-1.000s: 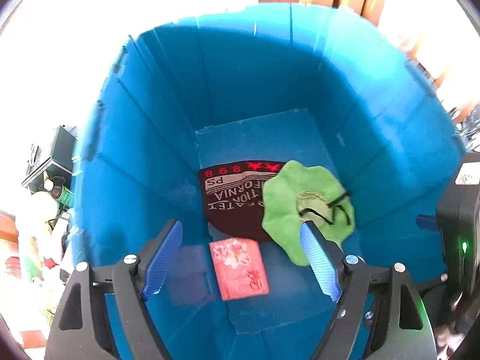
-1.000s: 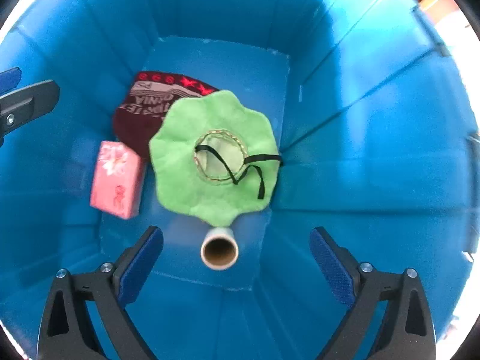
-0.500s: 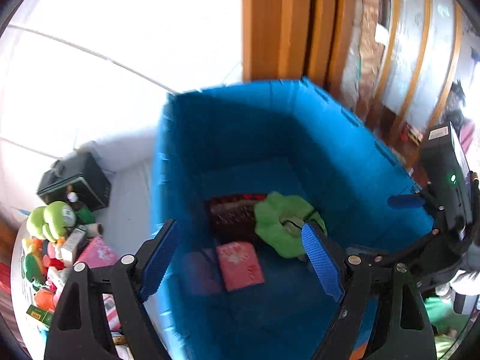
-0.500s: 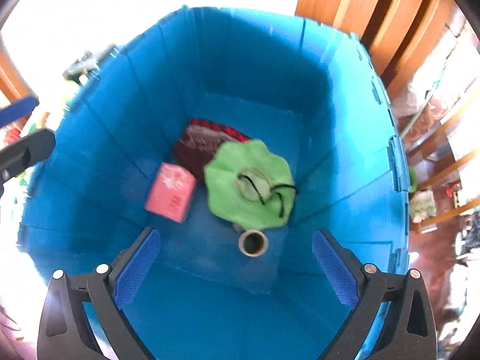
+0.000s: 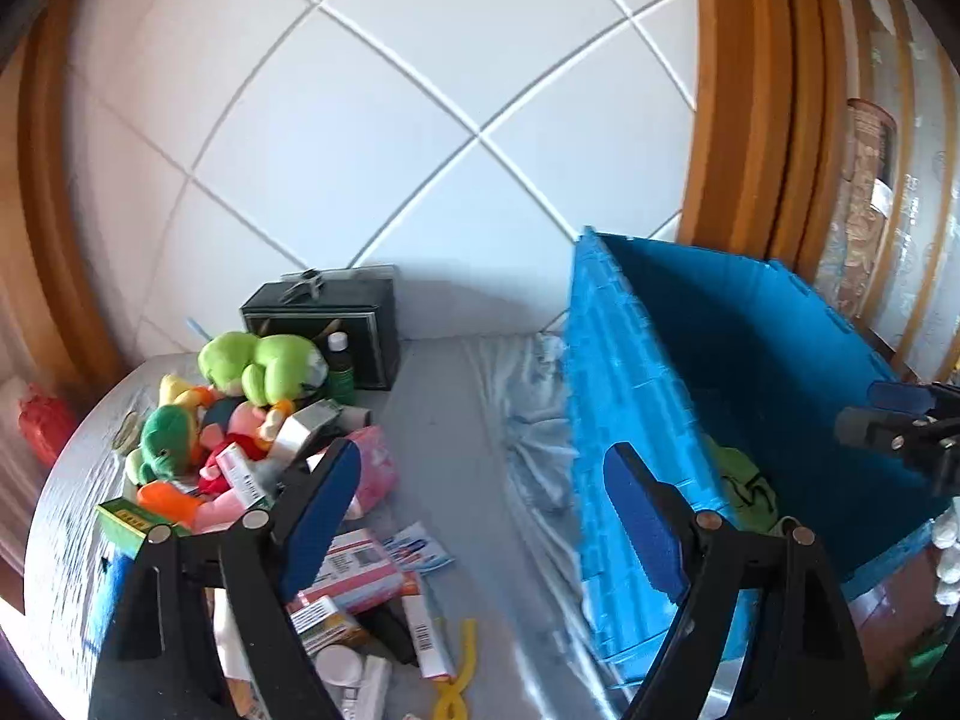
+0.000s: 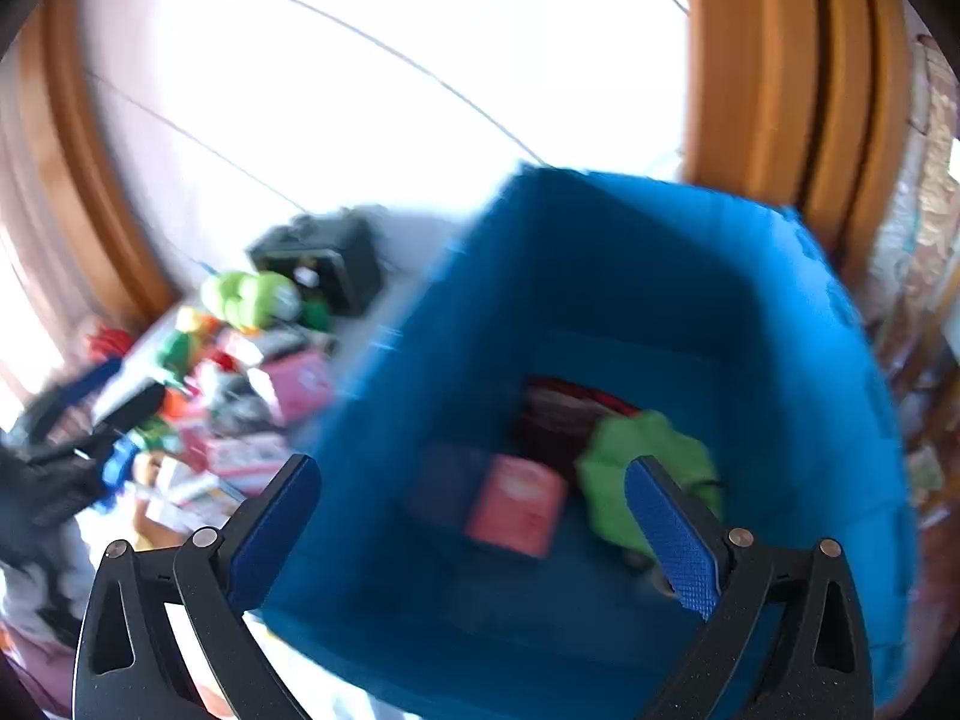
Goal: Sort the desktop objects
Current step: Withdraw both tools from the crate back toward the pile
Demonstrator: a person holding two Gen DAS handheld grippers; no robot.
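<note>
Right wrist view is motion-blurred: the deep blue plastic crate [image 6: 600, 312] holds a pink packet [image 6: 516, 507] and green cloth [image 6: 648, 468], details unreadable. Both the right hand-held gripper [image 6: 474, 531] and the left hand-held gripper [image 5: 480, 516] are spread, empty

Home interior, lived-in room.
White tiled wall [image 5: 372, 138] between wooden frames [image 5: 744, 102]; cloth-covered table [image 5: 456, 420] with plush toys [image 5: 240, 384], small boxes [image 5: 354, 576], a black case [image 5: 342, 324] and a blue crate [image 5: 636, 420].
</note>
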